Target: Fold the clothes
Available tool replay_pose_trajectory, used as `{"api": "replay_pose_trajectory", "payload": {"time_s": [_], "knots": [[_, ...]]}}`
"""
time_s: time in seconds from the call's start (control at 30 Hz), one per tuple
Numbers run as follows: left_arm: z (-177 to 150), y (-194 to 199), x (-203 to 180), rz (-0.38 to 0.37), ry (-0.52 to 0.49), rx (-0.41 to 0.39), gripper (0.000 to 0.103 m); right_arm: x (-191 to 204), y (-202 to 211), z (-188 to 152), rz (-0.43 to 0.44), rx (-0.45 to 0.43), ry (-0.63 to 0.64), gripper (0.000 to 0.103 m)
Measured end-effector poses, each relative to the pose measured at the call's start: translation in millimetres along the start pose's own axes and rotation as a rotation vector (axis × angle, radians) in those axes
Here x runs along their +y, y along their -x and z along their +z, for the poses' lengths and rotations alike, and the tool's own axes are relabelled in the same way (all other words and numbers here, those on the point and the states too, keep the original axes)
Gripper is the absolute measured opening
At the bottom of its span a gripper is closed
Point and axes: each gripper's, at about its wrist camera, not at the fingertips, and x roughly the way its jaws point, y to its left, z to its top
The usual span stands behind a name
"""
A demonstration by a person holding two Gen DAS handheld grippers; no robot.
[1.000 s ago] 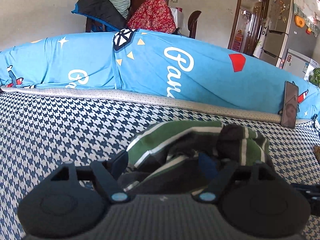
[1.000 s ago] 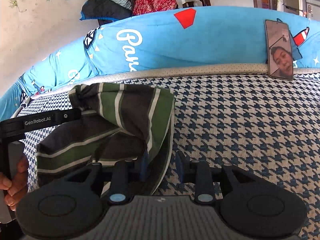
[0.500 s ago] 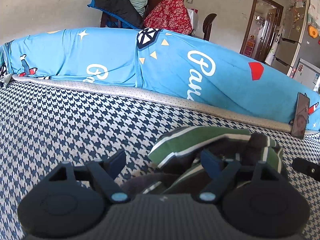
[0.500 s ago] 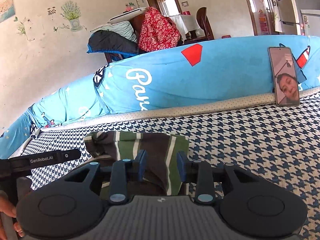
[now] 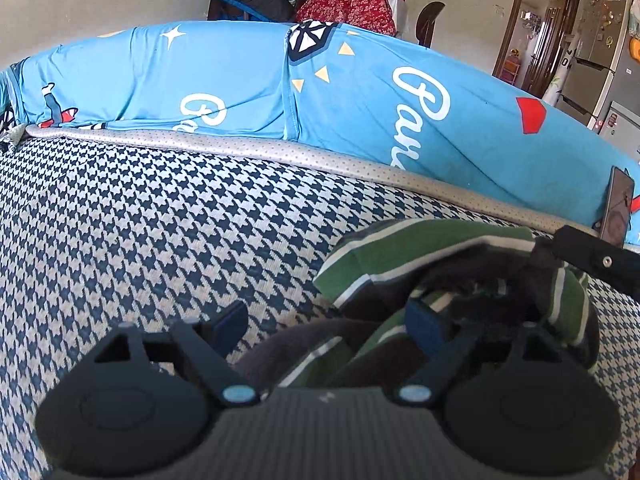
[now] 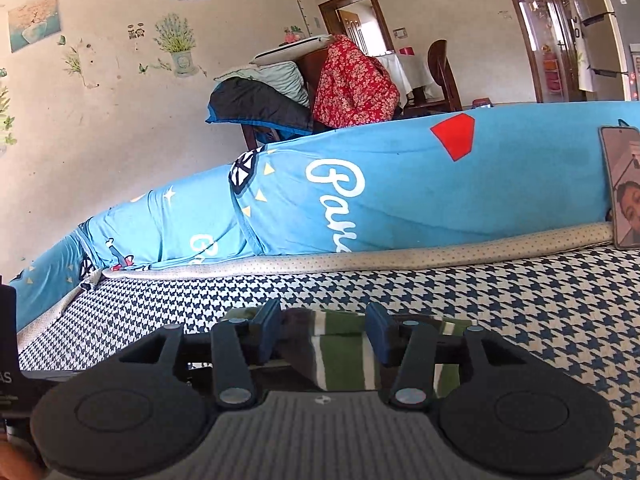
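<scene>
while both tools hang low over the houndstooth mattress [image 5: 160, 240], your striped garment [image 5: 460, 280] lies on it as a bunched, layered heap, green, white and dark bands running several ways. whether this is a half-made fold or a bundle waiting to be spread, these views don't settle.

left tool [image 5: 326, 324]: jaws wide apart, nothing clamped. the right-hand pad sits against or just above the heap; the left-hand pad is over bare mattress.

right tool [image 6: 320, 334]: jaws parted, cloth visible between them. contact is not resolvable, so i cannot tell if you have any hold.

risks, as judgement:
- closing the left tool here could take several layers at once, since the heap is thick and overlapped; a lift would then drag the whole bundle rather than one edge.
- soft knit sags; a pinch at one point likely lets the other layers slide and undo any crease.

view differences:
- left wrist view shows the heap's height, its overlaps and a dark bar [image 5: 600, 264] of the other rig over its far side.
- right wrist view shows only a thin strip of garment, but shows the phone [image 6: 622, 188] face-on against the blue cushion [image 6: 400, 184]; the left view gets it edge-on.
</scene>
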Motion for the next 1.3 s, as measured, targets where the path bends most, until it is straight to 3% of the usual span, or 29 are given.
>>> {"api": "replay_pose_trajectory", "payload": {"time_s": [0.17,0.33,0.43,0.5,0.57,0.7,0.93,1.13,1.3], "knots": [[-3,-4,1,-0.004,0.003,0.026,0.086,17,-6,-3,0.049,-0.012,0.051,0.058],[-8,-11,3,0.0,0.014,0.065,0.086,21,-25,-14,0.006,0.066,0.065,0.058],[-11,-13,2,0.007,0.007,0.074,0.086,20,-34,-24,-0.003,0.126,0.075,0.045],[-12,-14,1,0.006,0.0,0.081,0.086,20,-39,-29,-0.016,0.169,0.084,0.031],[-14,-16,-1,0.004,-0.006,0.093,0.086,18,-45,-34,-0.025,0.216,0.072,0.01],[-16,-17,-1,-0.002,-0.008,0.106,0.086,18,-45,-39,-0.028,0.239,0.073,0.007],[-15,-14,-3,-0.019,-0.01,0.096,0.086,13,-20,-30,-0.044,0.195,0.078,0.006],[-11,-7,-6,-0.036,0.003,0.066,0.087,-2,9,-25,-0.098,0.158,0.085,0.006],[-11,-3,-12,-0.044,0.0,0.049,0.087,-23,29,-26,-0.147,0.181,0.074,0.006]]}}
